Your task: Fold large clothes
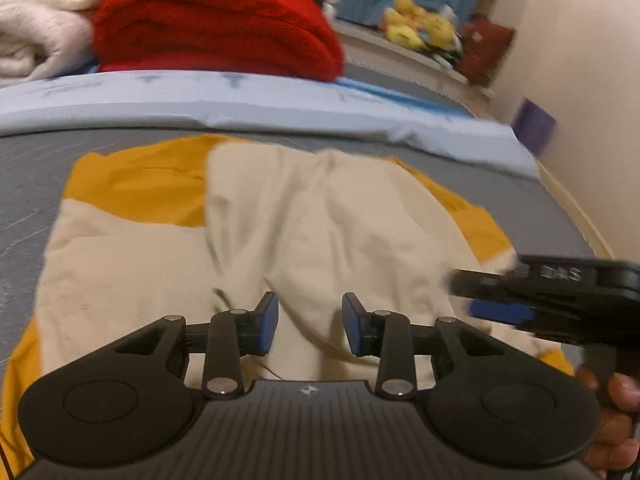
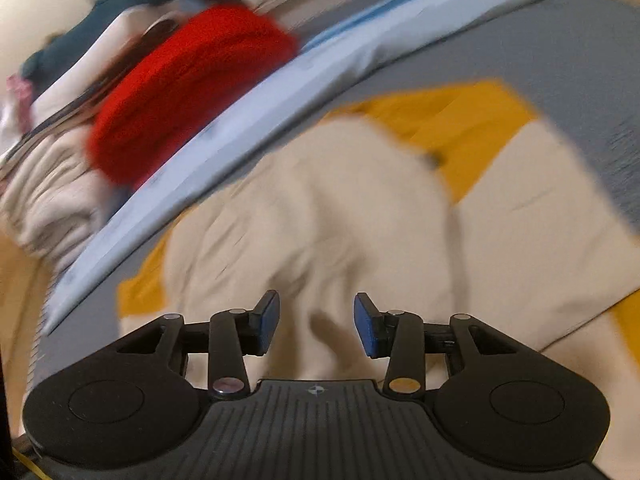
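A large cream and mustard-yellow garment lies spread and partly folded on the grey bed surface. My left gripper hovers over its near cream part, open, its blue pads apart with nothing pinched. At the right of the left wrist view my right gripper reaches in over the garment's right edge, held by a hand. The right wrist view is blurred. It shows the same garment below my right gripper, which is open with cream cloth beneath the gap, untouched by the pads.
A folded red fleece and a cream blanket sit at the far side, behind a light blue sheet. Yellow plush toys lie on a ledge at the back right. A pale wall bounds the right.
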{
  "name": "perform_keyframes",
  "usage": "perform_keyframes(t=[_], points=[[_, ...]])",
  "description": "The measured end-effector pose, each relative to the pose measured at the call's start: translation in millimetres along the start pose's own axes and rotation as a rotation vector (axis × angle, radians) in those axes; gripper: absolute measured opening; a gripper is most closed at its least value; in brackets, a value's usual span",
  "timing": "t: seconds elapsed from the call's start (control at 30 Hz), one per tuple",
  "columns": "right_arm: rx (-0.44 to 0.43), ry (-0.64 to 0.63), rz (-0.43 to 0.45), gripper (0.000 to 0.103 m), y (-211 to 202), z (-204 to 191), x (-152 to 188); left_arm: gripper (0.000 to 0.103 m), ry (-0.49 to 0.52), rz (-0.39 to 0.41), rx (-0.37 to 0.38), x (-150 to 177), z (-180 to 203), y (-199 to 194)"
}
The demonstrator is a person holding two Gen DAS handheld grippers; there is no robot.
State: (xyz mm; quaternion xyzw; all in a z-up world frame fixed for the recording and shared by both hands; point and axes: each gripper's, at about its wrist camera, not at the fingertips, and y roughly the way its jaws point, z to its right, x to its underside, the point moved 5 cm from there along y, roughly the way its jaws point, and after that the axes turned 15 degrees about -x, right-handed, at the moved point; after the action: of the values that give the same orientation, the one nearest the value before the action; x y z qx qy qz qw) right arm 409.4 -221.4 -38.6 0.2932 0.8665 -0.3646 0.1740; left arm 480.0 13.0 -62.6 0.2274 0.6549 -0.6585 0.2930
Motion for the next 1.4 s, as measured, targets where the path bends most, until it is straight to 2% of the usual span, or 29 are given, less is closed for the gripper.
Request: perform_keyframes(t=[0.07, 0.13, 0.17, 0.27, 0.33, 0.47, 0.57, 0.63, 0.73, 0.87, 1.0, 1.1, 1.2, 1.33, 1.4], points=[[-0.003, 0.038, -0.081, 0.044, 14.7, 6.3, 13.5, 0.039, 0.043, -0.060, -0.010, 12.4, 10.1, 10.4], [0.077, 0.032, -0.156, 0.044, 24.3, 15.3, 27.3, 0.038, 0.087, -0.160, -0.057, 27.7, 11.5, 26.8], [0.084, 0.017, -0.160, 0.044, 26.1, 15.1, 30.0, 0.038, 0.093, -0.184, -0.067, 32.3, 10.1, 31.8], [0.090, -0.003, -0.149, 0.044, 19.4, 5.4, 25.0, 0.042, 0.058, -0.191, -0.057, 25.5, 4.5, 27.9], [0.093, -0.034, -0.125, 0.044, 11.7, -4.3, 20.3, 0.048, 0.021, -0.162, -0.046, 15.4, -0.5, 18.5], [0.118, -0.139, -0.087, 0.044, -22.7, -24.1, 23.1, 0.048, -0.014, -0.097, -0.069, 1.4, -9.3, -3.0], [0.116, -0.171, -0.070, 0.044, -39.1, -27.9, 14.9, 0.048, -0.021, -0.035, -0.077, -9.0, -10.0, -35.3], [0.116, -0.211, -0.055, 0.044, -39.6, -33.7, 10.2, 0.049, 0.000, 0.034, -0.079, -15.6, -10.0, -60.0], [0.118, -0.294, -0.021, 0.044, -65.0, -52.7, 13.6, 0.049, 0.037, 0.158, -0.086, -20.9, -11.8, -105.0], [0.097, -0.320, 0.037, 0.044, -122.6, -79.1, 30.5, 0.049, 0.069, 0.290, -0.096, -11.0, -21.1, -181.4], [0.067, -0.371, 0.105, 0.044, -197.4, -108.6, 60.5, 0.052, 0.048, 0.348, -0.093, 15.4, -33.8, -263.5], [0.027, -0.408, 0.202, 0.044, -265.0, -122.2, 87.9, 0.052, 0.066, 0.379, -0.104, 44.9, -39.5, -323.5], [-0.001, -0.428, 0.313, 0.044, -334.0, -125.9, 117.6, 0.052, 0.057, 0.411, -0.084, 81.1, -44.7, -378.8], [0.009, -0.485, 0.448, 0.044, -413.1, -123.4, 152.6, 0.052, 0.056, 0.444, -0.074, 133.9, -48.1, -431.4], [0.023, -0.494, 0.499, 0.044, -447.9, -120.9, 164.4, 0.041, 0.038, 0.455, -0.079, 156.7, -52.4, -449.8]])
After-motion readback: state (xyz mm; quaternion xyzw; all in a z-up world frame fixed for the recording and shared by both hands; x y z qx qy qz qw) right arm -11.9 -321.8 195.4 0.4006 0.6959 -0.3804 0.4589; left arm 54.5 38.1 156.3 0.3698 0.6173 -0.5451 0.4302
